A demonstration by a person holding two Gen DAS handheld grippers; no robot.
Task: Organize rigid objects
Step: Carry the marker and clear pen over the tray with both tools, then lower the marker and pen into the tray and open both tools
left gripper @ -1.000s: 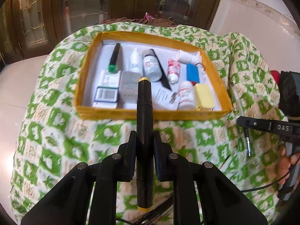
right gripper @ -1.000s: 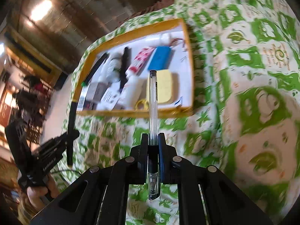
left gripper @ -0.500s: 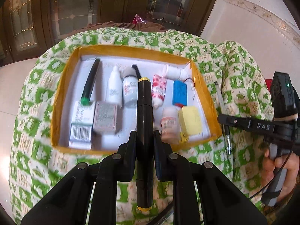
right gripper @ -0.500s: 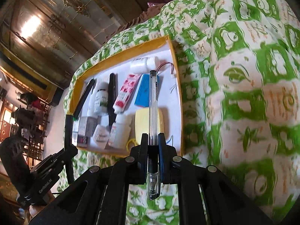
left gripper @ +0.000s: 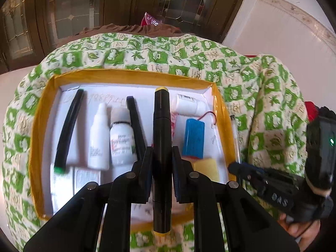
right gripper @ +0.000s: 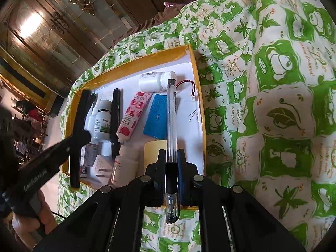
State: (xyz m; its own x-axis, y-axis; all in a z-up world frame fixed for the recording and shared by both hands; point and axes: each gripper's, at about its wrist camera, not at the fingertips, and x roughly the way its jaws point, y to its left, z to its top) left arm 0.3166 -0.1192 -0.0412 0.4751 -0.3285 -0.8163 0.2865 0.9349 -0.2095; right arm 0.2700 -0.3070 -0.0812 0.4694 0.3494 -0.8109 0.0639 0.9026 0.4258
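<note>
Both our grippers moved fwd over yellow-rimmed tray (left gripper: 37, 126) since earlier. Left gripper (left gripper: 161, 153) clamps black marker (left gripper: 161, 130), right gripper (right gripper: 171, 157) clamps clear pen (right gripper: 171, 115), both above tray contents.

Green-and-cream leaf-and-frog print on the quilt (right gripper: 283, 105); yellow rim, white floor on the tray (left gripper: 40, 126). Black barrel with yellow ends on the marker (left gripper: 161, 147); clear barrel, black grip on the pen (right gripper: 171, 126). Blue on the battery pack (left gripper: 193, 138), pink-and-red roses on the tube (right gripper: 134, 115), pale yellow on the sponge (left gripper: 206, 168).
</note>
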